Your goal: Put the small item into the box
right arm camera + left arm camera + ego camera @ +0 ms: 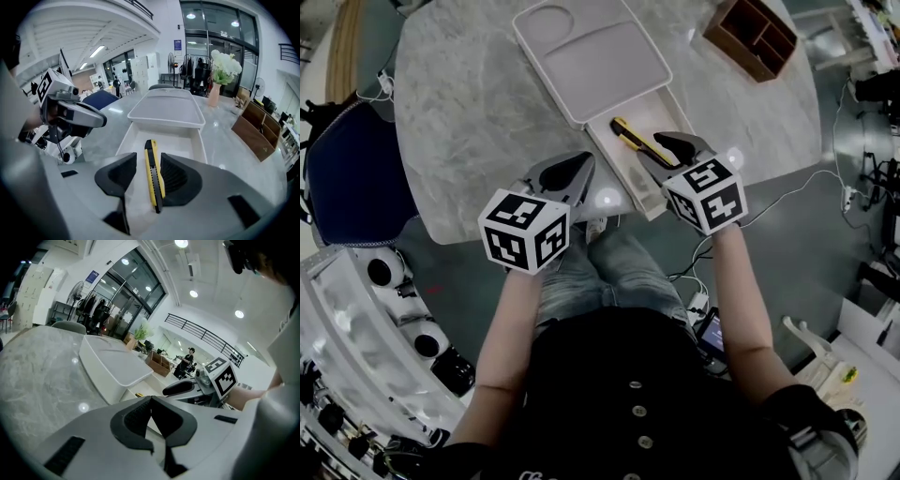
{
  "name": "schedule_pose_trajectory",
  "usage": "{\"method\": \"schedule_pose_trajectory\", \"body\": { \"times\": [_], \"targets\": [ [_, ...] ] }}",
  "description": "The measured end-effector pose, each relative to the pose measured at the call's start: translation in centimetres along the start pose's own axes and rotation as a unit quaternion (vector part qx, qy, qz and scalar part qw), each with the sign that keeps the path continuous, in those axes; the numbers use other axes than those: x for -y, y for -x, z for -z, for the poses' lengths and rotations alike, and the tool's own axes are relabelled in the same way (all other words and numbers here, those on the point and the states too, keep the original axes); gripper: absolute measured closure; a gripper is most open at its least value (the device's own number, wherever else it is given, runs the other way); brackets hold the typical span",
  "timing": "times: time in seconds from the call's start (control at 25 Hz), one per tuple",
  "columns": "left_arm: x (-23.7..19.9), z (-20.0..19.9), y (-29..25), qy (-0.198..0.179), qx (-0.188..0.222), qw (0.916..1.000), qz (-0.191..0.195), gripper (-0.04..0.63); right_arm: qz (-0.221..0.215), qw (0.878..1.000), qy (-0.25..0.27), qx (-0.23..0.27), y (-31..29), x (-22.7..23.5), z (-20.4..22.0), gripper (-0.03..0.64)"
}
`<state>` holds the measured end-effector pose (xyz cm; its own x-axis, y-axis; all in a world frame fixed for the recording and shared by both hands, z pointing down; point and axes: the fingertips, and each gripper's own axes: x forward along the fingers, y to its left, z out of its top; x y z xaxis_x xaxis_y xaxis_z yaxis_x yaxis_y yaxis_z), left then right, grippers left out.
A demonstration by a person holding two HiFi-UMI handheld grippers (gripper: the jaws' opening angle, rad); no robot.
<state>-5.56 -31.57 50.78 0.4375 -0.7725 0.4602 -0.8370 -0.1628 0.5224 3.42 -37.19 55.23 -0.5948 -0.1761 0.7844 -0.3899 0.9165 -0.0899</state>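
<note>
A yellow and black utility knife [633,139] lies in the pulled-out drawer [623,173] of a white box [591,56] on the marble table. In the right gripper view the knife [152,173] shows lengthwise between the spread jaws of my right gripper [148,161], close to the right-hand jaw and not pinched. From the head view, the right gripper [661,155] hovers over the drawer's near end. My left gripper [581,171] hangs to the left of the drawer, its jaws closed together [151,401] with nothing in them.
A brown wooden organiser [750,36] stands at the table's far right, with a vase of white flowers [220,75] beyond it. The marble table's [459,112] rounded near edge runs just under both grippers. A blue chair [347,173] sits at the left.
</note>
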Motion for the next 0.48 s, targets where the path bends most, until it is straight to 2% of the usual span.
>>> {"method": "schedule_pose_trajectory", "body": {
  "times": [0.16,0.48],
  "targets": [
    [1.1,-0.9,0.0,-0.006,0.003,0.9999,0.013,0.577,0.008,1.000,-0.011,0.021,1.5,0.0,-0.5,0.453],
    [4.3,-3.3,-0.2,-0.054,0.007,0.9974,0.047,0.577,0.036,0.995,-0.051,0.074,5.0,0.2,-2.0,0.454]
  ]
}}
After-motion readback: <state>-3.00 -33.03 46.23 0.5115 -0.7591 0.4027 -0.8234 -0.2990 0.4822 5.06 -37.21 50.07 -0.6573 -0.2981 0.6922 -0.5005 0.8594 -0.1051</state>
